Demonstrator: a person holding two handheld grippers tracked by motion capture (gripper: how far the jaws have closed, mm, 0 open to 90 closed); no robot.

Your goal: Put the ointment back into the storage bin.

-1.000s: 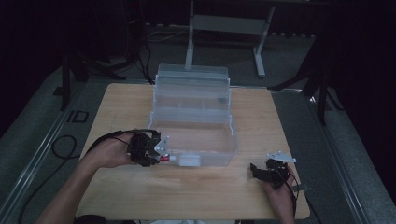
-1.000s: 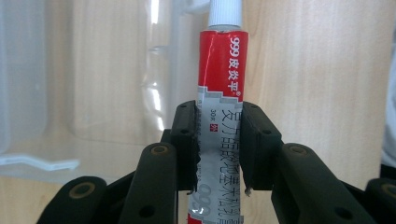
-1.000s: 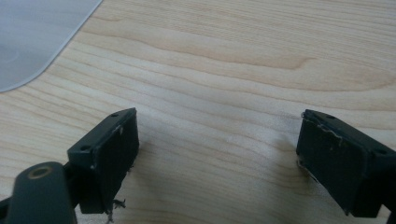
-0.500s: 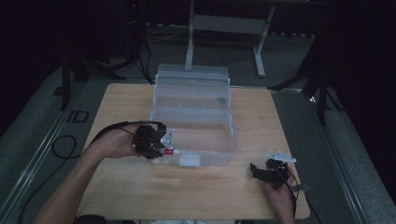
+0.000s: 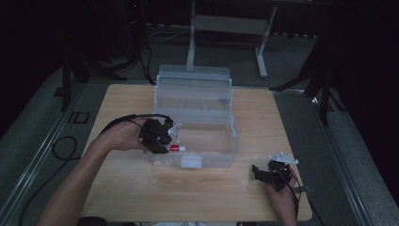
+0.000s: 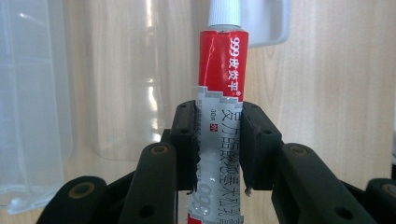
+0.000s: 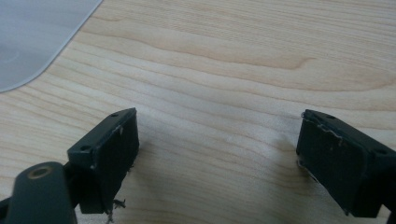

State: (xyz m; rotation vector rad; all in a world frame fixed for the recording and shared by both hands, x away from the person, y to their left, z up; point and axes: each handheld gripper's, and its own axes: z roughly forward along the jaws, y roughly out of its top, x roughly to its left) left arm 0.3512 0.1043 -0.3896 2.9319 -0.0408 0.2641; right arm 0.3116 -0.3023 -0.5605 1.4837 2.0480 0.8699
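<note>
My left tongs [image 6: 219, 140] pinch the soft, light red-and-silver ointment tube [image 6: 222, 84] across its crushable lower body, centre frame, while my right tongs [image 7: 217, 163] gape empty over the wooden counter [image 7: 233, 70].

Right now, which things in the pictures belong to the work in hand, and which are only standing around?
Part of the work:
- red and white tube, clamped in the left gripper
- clear plastic box, open, beside that gripper

Only around:
- right gripper, open, over bare wooden table
- metal stand behind the table
</note>
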